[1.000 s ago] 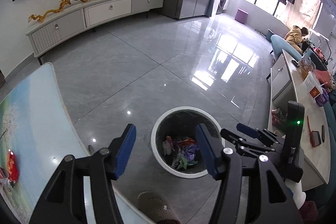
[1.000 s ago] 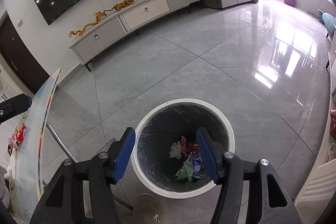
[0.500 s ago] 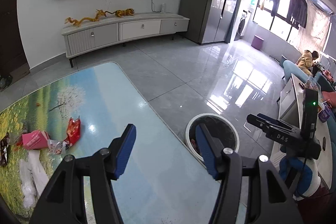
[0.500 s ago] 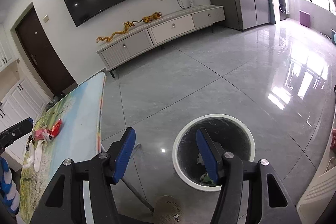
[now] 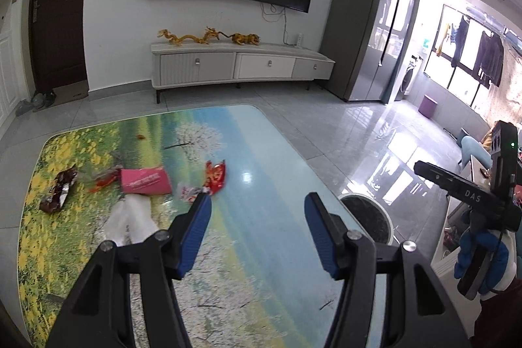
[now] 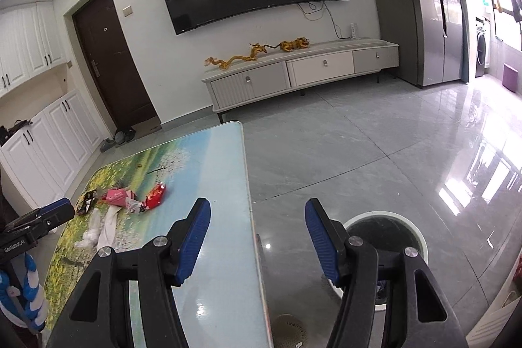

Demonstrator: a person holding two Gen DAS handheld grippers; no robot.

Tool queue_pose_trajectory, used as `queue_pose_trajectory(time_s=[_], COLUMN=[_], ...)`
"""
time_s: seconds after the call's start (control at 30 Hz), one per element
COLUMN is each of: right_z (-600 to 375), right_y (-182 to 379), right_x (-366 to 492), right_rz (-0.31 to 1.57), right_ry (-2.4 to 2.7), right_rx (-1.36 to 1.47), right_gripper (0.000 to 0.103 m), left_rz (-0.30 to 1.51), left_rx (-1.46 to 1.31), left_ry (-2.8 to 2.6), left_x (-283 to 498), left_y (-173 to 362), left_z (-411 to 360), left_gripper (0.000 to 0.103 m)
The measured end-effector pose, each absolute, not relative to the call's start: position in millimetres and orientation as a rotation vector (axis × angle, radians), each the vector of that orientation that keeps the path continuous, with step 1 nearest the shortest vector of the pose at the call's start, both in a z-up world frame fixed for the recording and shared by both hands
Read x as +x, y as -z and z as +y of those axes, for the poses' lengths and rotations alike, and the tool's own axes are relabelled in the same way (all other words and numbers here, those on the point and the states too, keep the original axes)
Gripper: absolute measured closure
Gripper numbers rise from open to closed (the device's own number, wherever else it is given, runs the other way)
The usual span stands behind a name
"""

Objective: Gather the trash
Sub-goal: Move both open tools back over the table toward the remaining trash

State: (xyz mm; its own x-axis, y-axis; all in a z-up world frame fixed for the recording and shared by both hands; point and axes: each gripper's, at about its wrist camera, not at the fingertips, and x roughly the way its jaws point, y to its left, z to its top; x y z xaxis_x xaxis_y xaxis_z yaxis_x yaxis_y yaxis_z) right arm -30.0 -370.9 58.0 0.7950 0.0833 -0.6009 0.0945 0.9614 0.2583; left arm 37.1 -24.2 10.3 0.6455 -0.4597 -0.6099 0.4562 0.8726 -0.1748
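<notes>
Trash lies on the landscape-print table (image 5: pixel 261 266): a red snack wrapper (image 5: pixel 216 175), a pink packet (image 5: pixel 145 181), a brown wrapper (image 5: pixel 58 189), white crumpled paper (image 5: pixel 130 222). The same pile shows in the right wrist view, with the red wrapper (image 6: pixel 156 194) and pink packet (image 6: pixel 115 196). The white-rimmed trash bin (image 5: pixel 368 216) stands on the floor right of the table; it also shows in the right wrist view (image 6: pixel 388 230). My left gripper (image 5: pixel 257 227) is open and empty above the table. My right gripper (image 6: pixel 257 230) is open and empty over the table's right edge.
A TV cabinet (image 5: pixel 241 67) with gold dragon figures stands against the far wall under a large TV. A grey fridge (image 5: pixel 372 31) is at the right. A slipper (image 6: pixel 290 331) lies on the floor near the bin. A glossy tiled floor (image 6: pixel 359 152) spreads to the right.
Both grippers have swung up and left from over the bin toward the table. The trash pile on the table has come into view. Both jaws stay open.
</notes>
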Motion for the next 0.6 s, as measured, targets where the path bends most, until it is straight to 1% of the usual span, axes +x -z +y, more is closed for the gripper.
queue_pose_trajectory(time_s=[0.13, 0.37, 0.47, 0.6], right_z=[-343.5, -290.3, -270.2, -249.8], right_y=[-62.9, -54.5, -44.9, -32.0], right_x=[-18.9, 5.8, 19.9, 37.3], right_rz=[0.663, 0.707, 0.734, 0.772], right_ry=[-0.033, -0.115, -0.146, -0.185], right_rx=[0.248, 0.197, 0.182, 0.167], right_gripper=[0.045, 0.045, 0.045, 0.045], left_rz=[0.694, 0.759, 0.784, 0.778], left_rx=[-0.036, -0.084, -0.102, -0.118], left_ry=[0.441, 0.309, 0.296, 0.360], left_x=[40.8, 63.0, 67.3, 63.1], left_y=[1.3, 35.2, 47.1, 48.7], left_z=[22.5, 89.2, 102.2, 101.7], left_gripper=[0.045, 0.046, 0.046, 0.046])
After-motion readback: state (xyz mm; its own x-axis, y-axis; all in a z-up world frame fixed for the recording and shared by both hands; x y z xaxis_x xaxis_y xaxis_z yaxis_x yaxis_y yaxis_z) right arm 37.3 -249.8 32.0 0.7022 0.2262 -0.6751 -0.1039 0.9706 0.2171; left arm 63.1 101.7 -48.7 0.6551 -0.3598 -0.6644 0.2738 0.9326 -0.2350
